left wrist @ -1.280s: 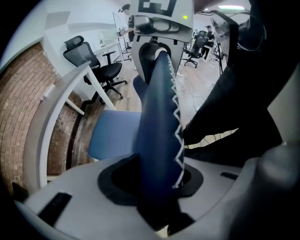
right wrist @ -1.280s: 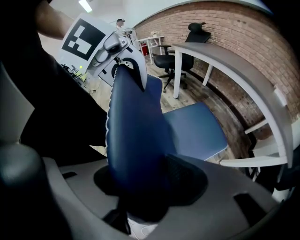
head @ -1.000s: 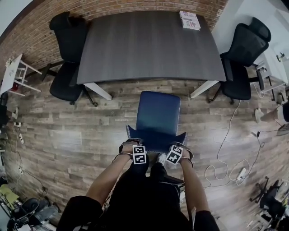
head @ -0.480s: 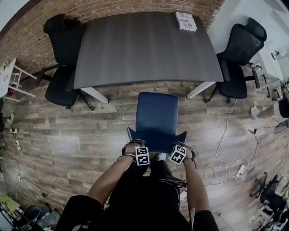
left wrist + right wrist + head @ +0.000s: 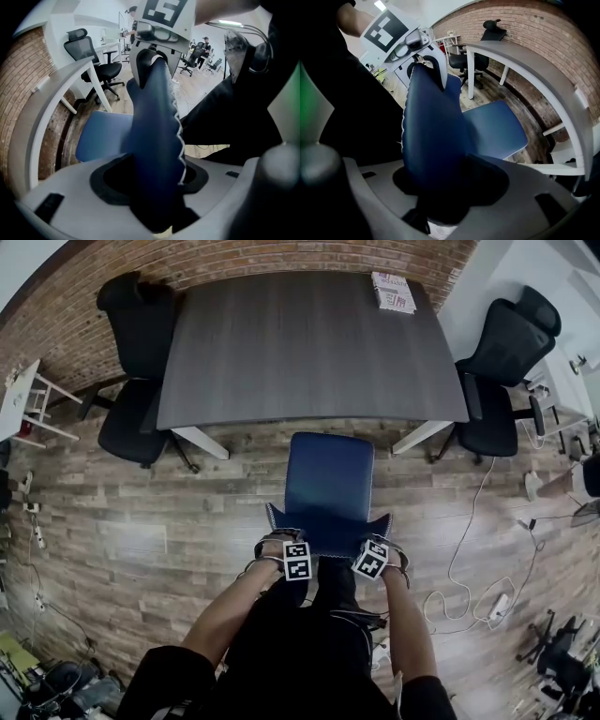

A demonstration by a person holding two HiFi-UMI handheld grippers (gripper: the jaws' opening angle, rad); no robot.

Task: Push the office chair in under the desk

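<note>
Chair (image 5: 328, 486) stood on the wood floor (image 5: 141, 521) facing the desk (image 5: 309, 343). Its blue seat (image 5: 328, 470) was just short of the near edge, between the two white legs (image 5: 202, 437) and not under the top. You had both grippers pointing steeply down at the top of the backrest (image 5: 154, 140). Your left gripper (image 5: 281, 545) had just been opening its jaws, and they stood wide astride the backrest's edge near its left corner. Your right gripper (image 5: 384, 547) was clamped on the same edge near the right corner. Black chairs (image 5: 136, 362) sat at both ends of the desk, and booklets (image 5: 394, 289) lay on its far right corner.
</note>
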